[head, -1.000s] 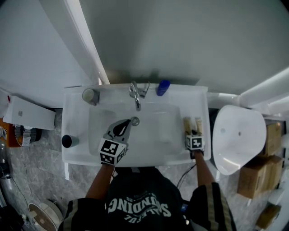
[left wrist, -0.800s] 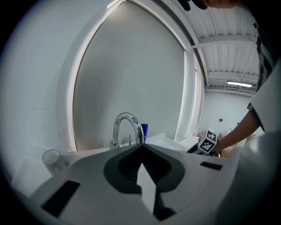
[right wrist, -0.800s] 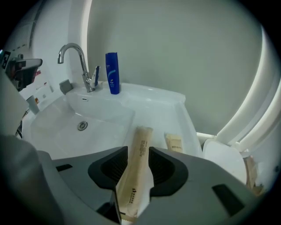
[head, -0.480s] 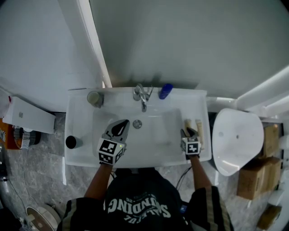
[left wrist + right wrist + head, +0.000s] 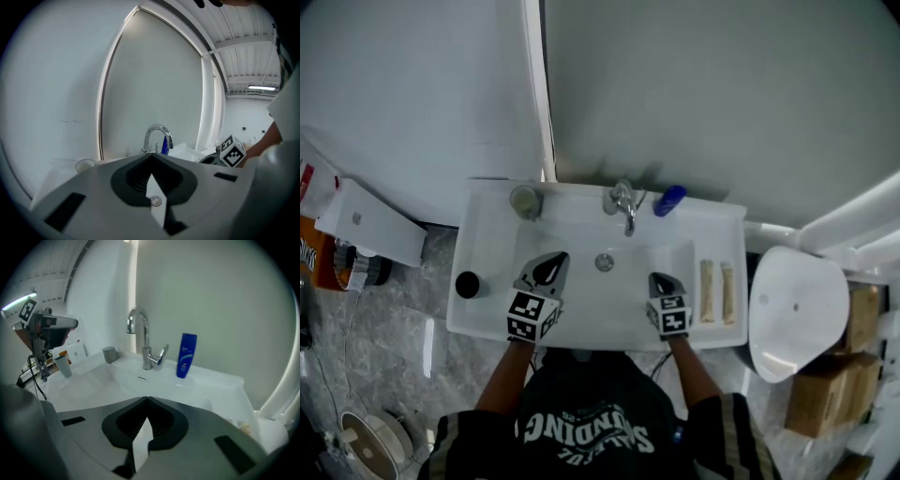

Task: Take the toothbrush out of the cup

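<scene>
A grey cup (image 5: 525, 201) stands at the sink's back left corner, and a dark cup (image 5: 468, 284) on its left rim. No toothbrush sticks out of either. Two beige elongated items (image 5: 716, 292) lie side by side on the sink's right ledge; I cannot tell which is the toothbrush. My right gripper (image 5: 659, 278) hangs over the basin's right side, left of those items, shut and empty (image 5: 147, 400). My left gripper (image 5: 553, 258) is over the basin's left side, also shut on nothing (image 5: 151, 157). The grey cup (image 5: 109, 354) also shows in the right gripper view.
A chrome faucet (image 5: 624, 204) and a blue bottle (image 5: 669, 200) stand at the back of the white sink (image 5: 487, 319). The drain (image 5: 603, 262) lies between my grippers. A white toilet (image 5: 797, 309) sits to the right, a white box (image 5: 370, 225) to the left.
My right gripper left the beige items on the right ledge, moved left over the basin and its jaws closed. My left gripper drifted left, away from the drain.
</scene>
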{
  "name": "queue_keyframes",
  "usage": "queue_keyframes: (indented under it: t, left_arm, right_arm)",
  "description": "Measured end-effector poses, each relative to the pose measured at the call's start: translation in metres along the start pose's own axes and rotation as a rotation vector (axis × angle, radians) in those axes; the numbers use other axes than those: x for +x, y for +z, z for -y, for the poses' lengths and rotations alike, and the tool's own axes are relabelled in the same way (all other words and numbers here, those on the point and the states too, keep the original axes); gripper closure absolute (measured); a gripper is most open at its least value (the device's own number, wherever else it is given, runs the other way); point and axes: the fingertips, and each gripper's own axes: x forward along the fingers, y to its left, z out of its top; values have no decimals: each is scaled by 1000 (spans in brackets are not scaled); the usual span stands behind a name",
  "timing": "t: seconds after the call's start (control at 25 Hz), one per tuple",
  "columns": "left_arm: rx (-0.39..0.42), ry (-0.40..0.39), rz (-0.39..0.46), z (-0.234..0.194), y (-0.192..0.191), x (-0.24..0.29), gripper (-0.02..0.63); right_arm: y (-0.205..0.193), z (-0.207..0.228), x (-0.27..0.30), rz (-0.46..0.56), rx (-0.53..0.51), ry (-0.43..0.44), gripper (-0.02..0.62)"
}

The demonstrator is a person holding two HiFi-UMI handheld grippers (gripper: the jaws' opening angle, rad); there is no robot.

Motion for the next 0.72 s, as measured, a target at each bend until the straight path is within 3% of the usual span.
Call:
queue_keyframes:
  t: [0.2,0.4,0.6,0.72]
  left_arm:
    - [-8,44,11,-25,-2,-18,609]
    - [-9,69,35,-43,8,-33,609]
    - [-6,67,74,-51,29,-33,609]
    - [4,68,95,-53,40,-29,609]
  right_arm:
    - [57,-64,0,144,-46,126,597]
    - [144,-101,-49,388,-60,177,598]
    - [207,-93,-93,579,-41,153,598]
    - [225,-75,-103,646,-3,121,598]
